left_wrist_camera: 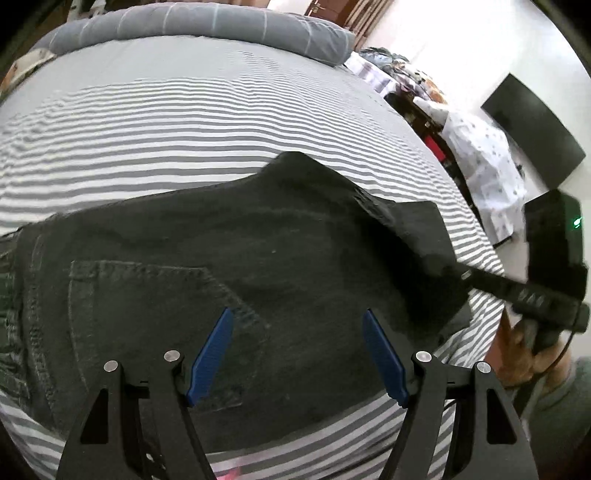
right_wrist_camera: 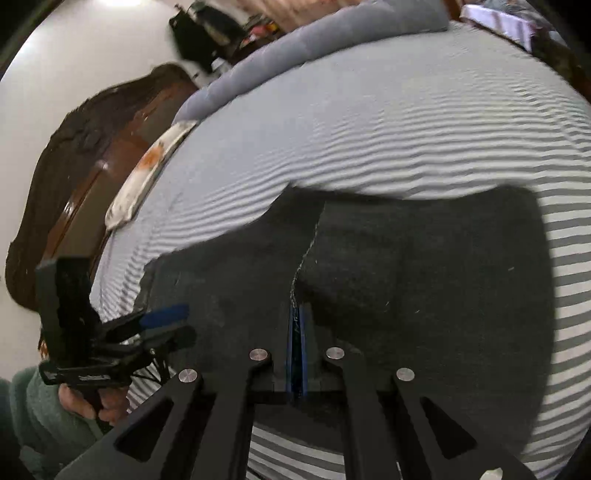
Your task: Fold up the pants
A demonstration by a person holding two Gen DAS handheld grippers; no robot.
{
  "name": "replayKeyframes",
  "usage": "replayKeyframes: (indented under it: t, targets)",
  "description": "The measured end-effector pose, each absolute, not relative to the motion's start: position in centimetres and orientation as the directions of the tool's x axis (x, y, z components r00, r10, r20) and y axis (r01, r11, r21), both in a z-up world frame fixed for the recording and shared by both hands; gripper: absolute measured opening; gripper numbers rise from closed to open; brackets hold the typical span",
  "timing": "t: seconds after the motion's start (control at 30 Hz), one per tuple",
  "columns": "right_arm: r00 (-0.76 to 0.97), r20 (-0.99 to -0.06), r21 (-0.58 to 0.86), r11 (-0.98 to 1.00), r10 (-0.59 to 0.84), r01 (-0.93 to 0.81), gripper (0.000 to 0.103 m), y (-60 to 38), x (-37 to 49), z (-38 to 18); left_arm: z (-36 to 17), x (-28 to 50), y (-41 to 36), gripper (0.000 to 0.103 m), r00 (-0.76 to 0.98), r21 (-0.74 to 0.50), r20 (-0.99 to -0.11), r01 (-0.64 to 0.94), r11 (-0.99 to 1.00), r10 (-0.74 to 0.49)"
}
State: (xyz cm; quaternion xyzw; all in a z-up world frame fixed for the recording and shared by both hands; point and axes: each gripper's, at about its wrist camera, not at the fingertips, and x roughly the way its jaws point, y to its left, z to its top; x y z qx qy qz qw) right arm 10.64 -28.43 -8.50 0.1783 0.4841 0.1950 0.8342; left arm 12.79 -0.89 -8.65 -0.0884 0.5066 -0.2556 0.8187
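Observation:
Dark denim pants [left_wrist_camera: 229, 266] lie on a grey-and-white striped bed sheet [left_wrist_camera: 184, 122], back pocket up. My left gripper [left_wrist_camera: 297, 321] is open, its blue fingers [left_wrist_camera: 212, 350] spread just above the pocket area, holding nothing. My right gripper [right_wrist_camera: 296, 314] is shut on a fold of the pants [right_wrist_camera: 406, 266] along a seam, lifting the cloth slightly. In the left wrist view the right gripper [left_wrist_camera: 461, 275] pinches the raised right end of the pants. In the right wrist view the left gripper [right_wrist_camera: 173, 321] shows at the left, open over the pants' edge.
A grey bolster pillow [left_wrist_camera: 207, 22] lies along the far edge of the bed. A cluttered side table with patterned cloth [left_wrist_camera: 480, 162] and a dark monitor [left_wrist_camera: 532, 129] stand right of the bed. A dark wooden headboard [right_wrist_camera: 74, 177] shows in the right wrist view.

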Motion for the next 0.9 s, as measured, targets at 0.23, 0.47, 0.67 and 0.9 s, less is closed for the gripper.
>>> replayKeyframes:
  t: [0.23,0.47,0.67,0.9]
  targets:
    - [0.384,-0.761,0.483,0.852,0.524,-0.205,0.008,-23.2,11.2,-11.0,-9.0,13.2,0.6,0.073,0.307,-0.484,-0.761,0.318,0.816,-0.571]
    - [0.434,-0.746,0.488,0.858,0.505,-0.161,0.034,-24.1,8.7,-10.3,-9.0,13.7,0.4,0.073,0.276,-0.58,-0.71,0.293,0.76,-0.648]
    - [0.506,-0.719,0.527,0.849,0.476,-0.049,0.04,-27.9,3.8,-10.5,-9.4,13.7,-1.3,0.07,0.23,-0.638,-0.678,0.288,0.715,-0.698]
    - [0.534,-0.662,0.662,0.744,0.525,0.089,0.041,-32.1,0.8,-13.7,-11.8,14.3,-4.4,0.065,0.152,-0.659,-0.703,0.227,0.717,-0.695]
